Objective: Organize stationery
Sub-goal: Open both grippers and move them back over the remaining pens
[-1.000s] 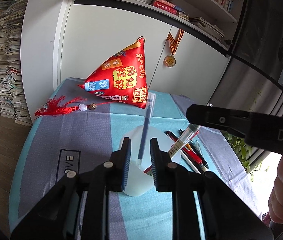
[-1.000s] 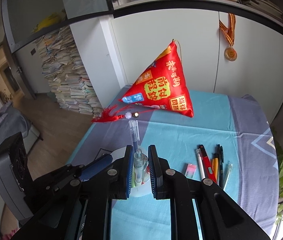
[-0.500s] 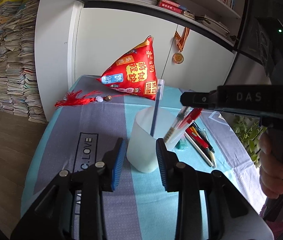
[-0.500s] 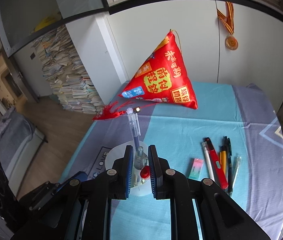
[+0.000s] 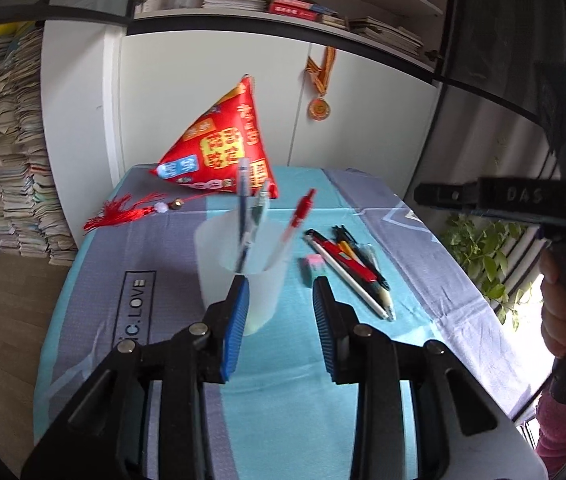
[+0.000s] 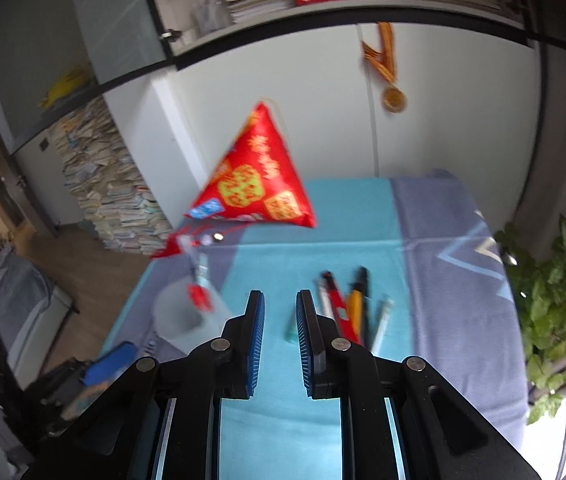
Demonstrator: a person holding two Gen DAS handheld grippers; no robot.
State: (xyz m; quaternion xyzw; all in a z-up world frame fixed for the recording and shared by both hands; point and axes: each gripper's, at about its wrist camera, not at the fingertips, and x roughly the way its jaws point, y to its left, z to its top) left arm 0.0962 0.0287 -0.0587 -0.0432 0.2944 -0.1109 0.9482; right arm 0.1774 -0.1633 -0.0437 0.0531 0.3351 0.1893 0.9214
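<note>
A translucent white cup point(image 5: 239, 264) stands on the table and holds a blue pen point(image 5: 243, 204), a clear pen and a red-capped pen point(image 5: 295, 220). My left gripper point(image 5: 281, 300) is open and empty, just in front of the cup. A row of loose pens point(image 5: 351, 260) and a small pink-green eraser point(image 5: 315, 266) lie to the cup's right. In the right wrist view the cup point(image 6: 187, 320) is at lower left and the pens point(image 6: 353, 306) are ahead. My right gripper point(image 6: 279, 320) is open and empty, above the table.
A red triangular pillow point(image 5: 219, 152) with a red tassel point(image 5: 123, 214) sits at the table's far end against white cabinets. A medal point(image 5: 319, 108) hangs on a cabinet door. Stacked books stand left of the table and a green plant point(image 6: 555, 300) stands to the right.
My right gripper let go of the red-capped pen in the cup, opened, and drew back to the right. My left gripper opened wider, released the cup, and backed away.
</note>
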